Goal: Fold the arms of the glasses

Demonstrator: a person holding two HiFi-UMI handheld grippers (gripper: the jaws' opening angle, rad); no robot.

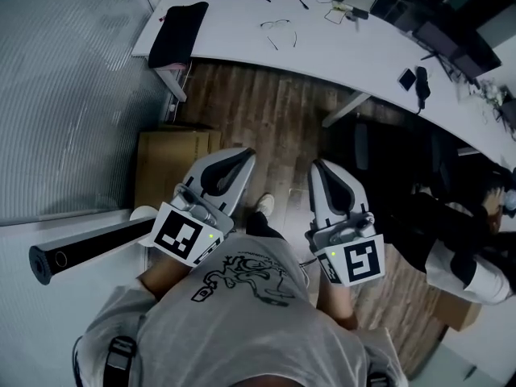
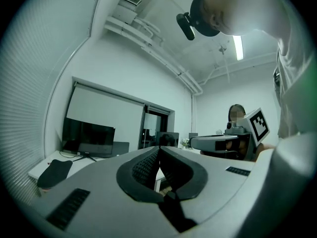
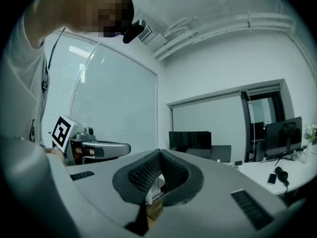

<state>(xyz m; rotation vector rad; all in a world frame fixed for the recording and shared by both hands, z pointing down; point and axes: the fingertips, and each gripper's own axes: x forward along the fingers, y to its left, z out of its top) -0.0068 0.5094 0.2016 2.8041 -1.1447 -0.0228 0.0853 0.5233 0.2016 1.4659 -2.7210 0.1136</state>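
— How are the tongs set?
— The left tongs [image 1: 242,154] and right tongs [image 1: 318,166] are both clenched tip to tip; nothing is held.
— And the glasses?
— The glasses [image 1: 279,31] are seen at top centre, laid on the white tabletop [image 1: 347,59], well apart from both tongs.
— The room?
— A wooden floor [image 1: 266,111] is seen beneath.

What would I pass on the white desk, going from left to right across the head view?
black pad → glasses → phone
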